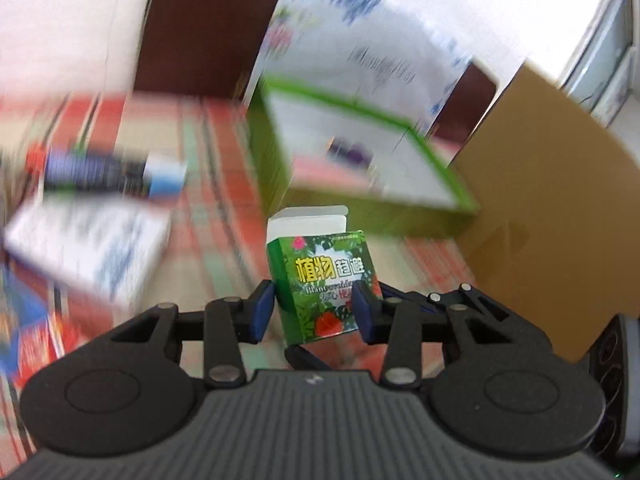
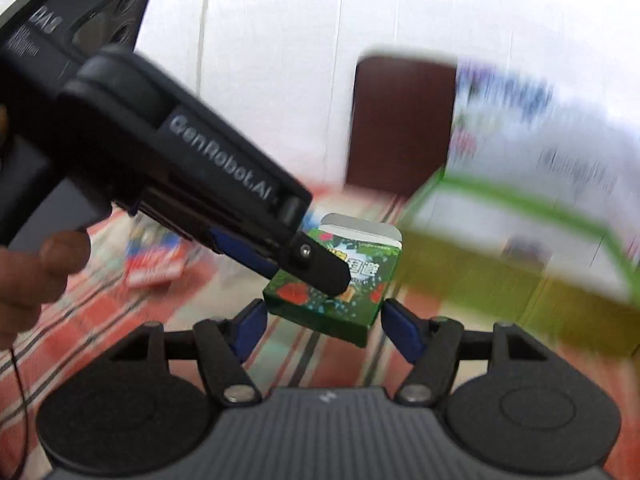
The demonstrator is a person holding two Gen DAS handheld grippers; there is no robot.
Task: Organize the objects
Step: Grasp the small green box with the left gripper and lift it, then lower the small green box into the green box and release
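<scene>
Both grippers meet at the small green box (image 1: 324,284): left gripper (image 1: 314,310) clamps it above the checked cloth (image 1: 216,184); right gripper (image 2: 324,326) stands open around it; close squarely before any handover.

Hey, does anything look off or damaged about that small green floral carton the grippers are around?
The small green floral carton, clamped in the left gripper, has its white top flap standing open, not tucked in. The right gripper flanks it without pressing. No damage shows, though both views are blurred.
</scene>
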